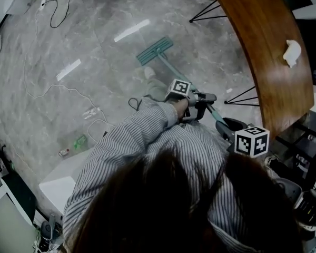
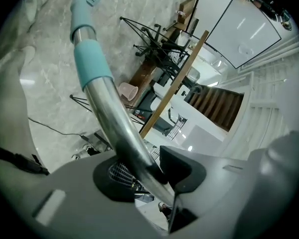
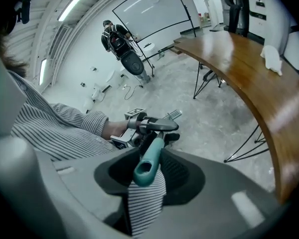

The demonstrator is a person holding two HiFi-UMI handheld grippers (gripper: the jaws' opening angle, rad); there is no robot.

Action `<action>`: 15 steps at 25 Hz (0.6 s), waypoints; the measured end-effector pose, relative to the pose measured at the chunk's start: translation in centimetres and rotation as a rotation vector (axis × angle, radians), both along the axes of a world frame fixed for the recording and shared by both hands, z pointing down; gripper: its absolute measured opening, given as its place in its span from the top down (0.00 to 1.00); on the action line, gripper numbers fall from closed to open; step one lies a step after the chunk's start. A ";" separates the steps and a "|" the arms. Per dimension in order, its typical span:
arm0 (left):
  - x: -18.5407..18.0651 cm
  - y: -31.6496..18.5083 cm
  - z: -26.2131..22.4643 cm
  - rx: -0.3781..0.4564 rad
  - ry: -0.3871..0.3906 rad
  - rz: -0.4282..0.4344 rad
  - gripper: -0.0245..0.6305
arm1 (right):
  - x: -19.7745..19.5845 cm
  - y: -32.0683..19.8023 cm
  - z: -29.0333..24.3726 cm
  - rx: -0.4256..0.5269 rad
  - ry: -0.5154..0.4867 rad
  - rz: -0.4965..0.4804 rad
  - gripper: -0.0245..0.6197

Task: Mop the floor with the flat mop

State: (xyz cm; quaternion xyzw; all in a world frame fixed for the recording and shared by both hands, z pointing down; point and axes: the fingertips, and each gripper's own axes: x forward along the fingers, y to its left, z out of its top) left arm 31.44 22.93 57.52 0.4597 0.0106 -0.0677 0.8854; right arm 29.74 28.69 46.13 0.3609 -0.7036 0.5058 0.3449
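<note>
Head view has the flat mop (image 1: 155,50) resting pad-down on the grey floor (image 1: 95,46) at upper centre of the frame. Its pole (image 1: 169,67) runs from there down and to the right, back toward the person's striped shirt (image 1: 147,141). Both grippers sit on that one line: the left gripper (image 1: 204,105) at frame centre, nearer the pad, and the right gripper (image 1: 227,126) behind it at lower right, at the pole's top end. In the left gripper view the fingers are closed on the bare metal stretch of the pole, which leads away to the upper left of that frame. In the right gripper view the fingers are clamped on the teal end grip (image 3: 148,161), with a fold of striped cloth (image 3: 147,198) caught alongside it. The curved wooden desk (image 1: 263,51) stands close on the right of the pole, so a stroke likely has to run along the pole's axis or swing toward frame left.
</note>
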 end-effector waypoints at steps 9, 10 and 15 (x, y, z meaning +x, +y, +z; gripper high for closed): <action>-1.1 -1.1 0.3 0.004 0.011 0.022 0.75 | -1.3 -1.1 0.2 0.000 0.011 0.000 0.76; -1.0 -1.1 0.3 0.006 0.009 0.023 0.75 | -1.3 -1.0 0.1 -0.002 0.009 -0.014 0.76; -1.6 -1.6 0.7 0.004 -0.005 0.024 0.75 | -1.8 -1.5 0.9 -0.006 0.033 -0.047 0.76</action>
